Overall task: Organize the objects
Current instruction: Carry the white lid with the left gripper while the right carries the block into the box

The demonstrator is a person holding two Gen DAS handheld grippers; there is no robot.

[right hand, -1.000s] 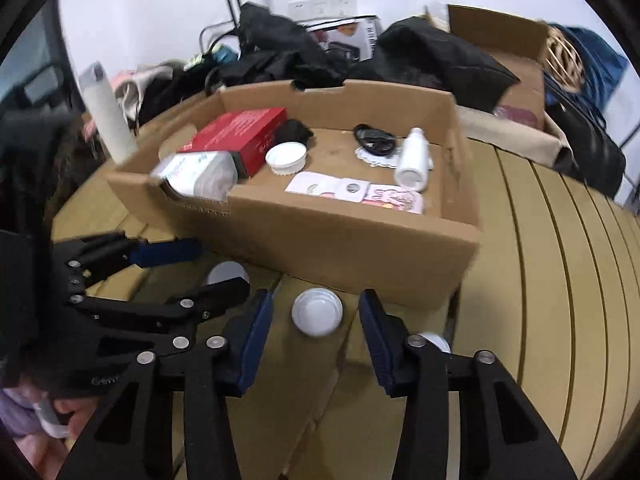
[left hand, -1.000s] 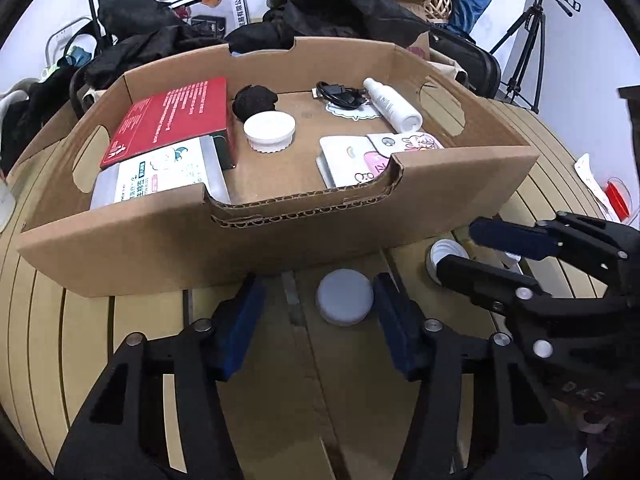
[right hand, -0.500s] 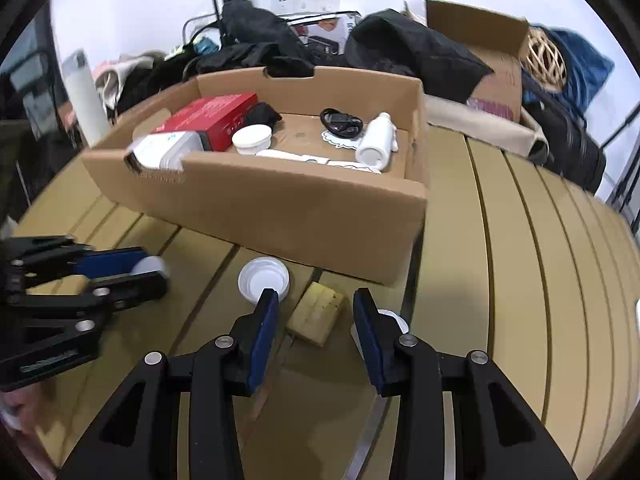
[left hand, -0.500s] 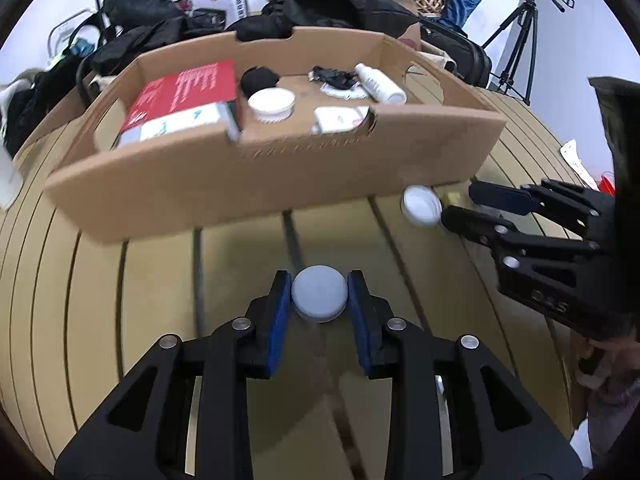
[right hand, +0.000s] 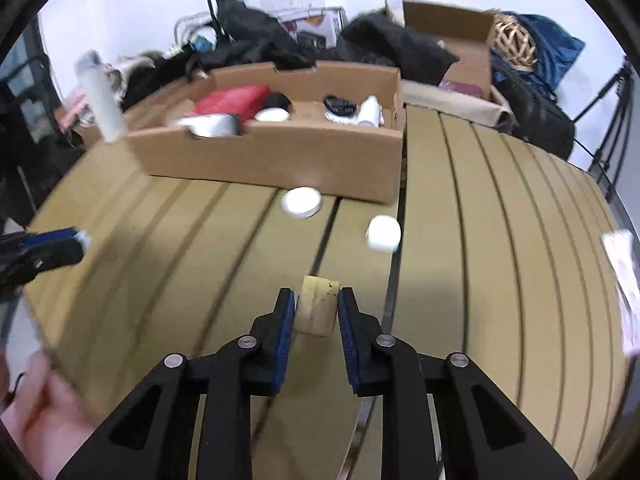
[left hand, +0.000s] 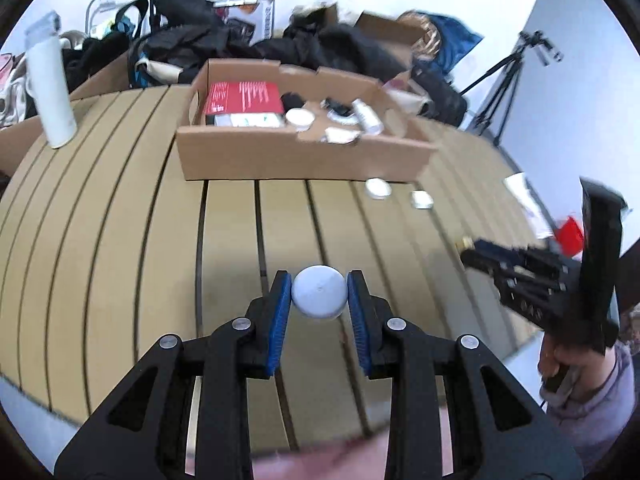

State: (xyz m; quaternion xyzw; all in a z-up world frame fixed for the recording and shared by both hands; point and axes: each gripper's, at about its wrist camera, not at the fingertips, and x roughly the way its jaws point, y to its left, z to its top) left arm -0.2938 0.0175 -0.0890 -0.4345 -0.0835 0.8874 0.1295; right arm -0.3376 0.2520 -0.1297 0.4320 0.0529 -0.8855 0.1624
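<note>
A: What surface is this?

B: A tan slatted worktop (left hand: pixel 120 240) with dark grooves, in a white-walled room. Dark clothes and bags (right hand: pixel 256 44) pile up at the top of the frame, with a tripod (left hand: pixel 508 76) at the upper right.

A: And the box?

B: An open carton (left hand: pixel 304 156) in the upper centre holds a red box (left hand: pixel 240 98); its white print is too blurred to read. Two white lids (right hand: pixel 302 202) lie just in front of it.

A: The tongs?

B: The left tongs (left hand: pixel 319 296) are clenched on a grey puck (left hand: pixel 319 297), low centre. The right tongs (right hand: pixel 317 312) are closing, their pads against a yellow block (right hand: pixel 316 310), also low centre.
</note>
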